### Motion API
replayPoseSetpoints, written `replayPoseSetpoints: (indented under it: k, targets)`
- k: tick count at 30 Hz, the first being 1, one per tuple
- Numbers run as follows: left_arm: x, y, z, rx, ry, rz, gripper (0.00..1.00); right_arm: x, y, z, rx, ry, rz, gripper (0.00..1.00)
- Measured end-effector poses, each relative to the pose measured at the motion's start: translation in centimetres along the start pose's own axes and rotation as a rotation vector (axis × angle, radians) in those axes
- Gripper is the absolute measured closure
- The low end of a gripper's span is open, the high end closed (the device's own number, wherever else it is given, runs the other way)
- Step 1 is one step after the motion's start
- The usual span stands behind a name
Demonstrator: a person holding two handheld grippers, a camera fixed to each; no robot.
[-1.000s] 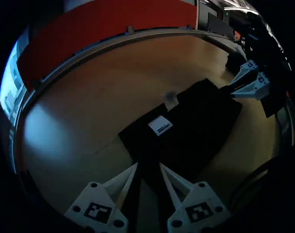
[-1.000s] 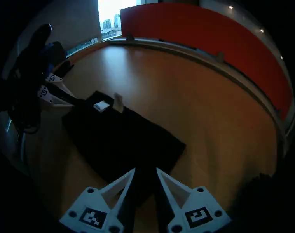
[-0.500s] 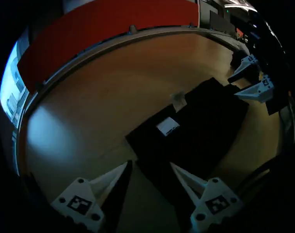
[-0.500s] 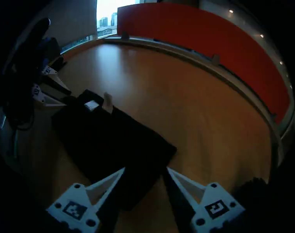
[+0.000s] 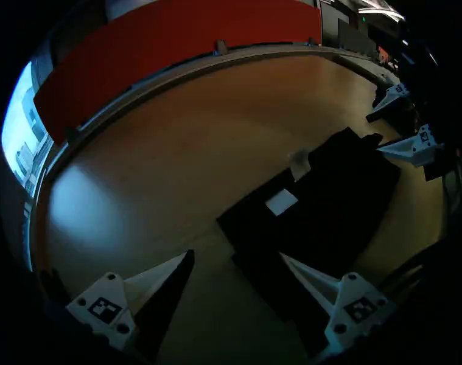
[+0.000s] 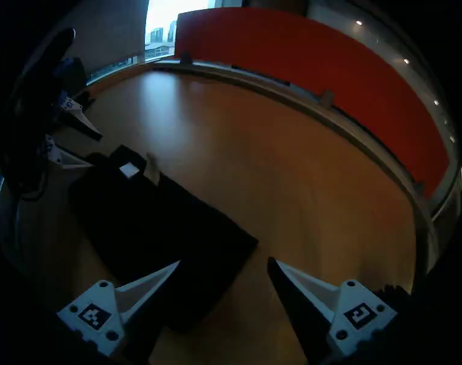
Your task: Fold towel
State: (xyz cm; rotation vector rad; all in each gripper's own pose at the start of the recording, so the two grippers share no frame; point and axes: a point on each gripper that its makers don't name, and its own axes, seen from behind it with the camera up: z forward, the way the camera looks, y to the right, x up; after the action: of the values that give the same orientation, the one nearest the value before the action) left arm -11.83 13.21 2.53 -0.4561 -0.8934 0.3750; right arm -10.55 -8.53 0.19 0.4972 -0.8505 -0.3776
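In the left gripper view, at the far left edge, a bright window [image 5: 21, 131]. Next to it, a long red panel [image 5: 170, 36] above the rim of a wooden table [image 5: 157, 158]. Low in front, the left gripper [image 5: 235, 258], its 2 white fingers spread wide, gripping nothing, the right-hand finger in front of the near end of the towel [image 5: 328, 207]. Right of centre on the table: black, flat, folded into a long rectangle with straight edges, running away toward the upper right. On its upper face, 1 white label [image 5: 282, 202]; at its long left edge, 1 small pale tag [image 5: 299, 161] sticking out. At the far right, the right gripper [image 5: 375, 131], jaws parted, at the towel's far corner; contact too dark to judge.

In the right gripper view, at the far left, the left gripper [image 6: 95, 151], likewise parted, near the towel's far end. Then the towel [image 6: 151, 231], a dark smooth slab left of centre, label and tag near its far end. Low in front, the right gripper's own 2 fingers [image 6: 304, 286] wide apart, holding nothing. Bare wood to the right, the red panel curving along the far rim.
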Motion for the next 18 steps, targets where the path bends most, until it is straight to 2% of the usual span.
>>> replayPoseSetpoints:
  k: [14, 18]
  targets:
    - [0.7, -1.4, -0.4, 0.025, 0.015, -0.03, 0.07, 0.7, 1.1, -0.2, -0.031, 0.018, 0.0, 0.0]
    - [0.8, -1.5, -0.6, 0.016, 0.018, -0.04, 0.07, 0.8, 1.0, -0.4, -0.027, 0.024, 0.002, 0.0]
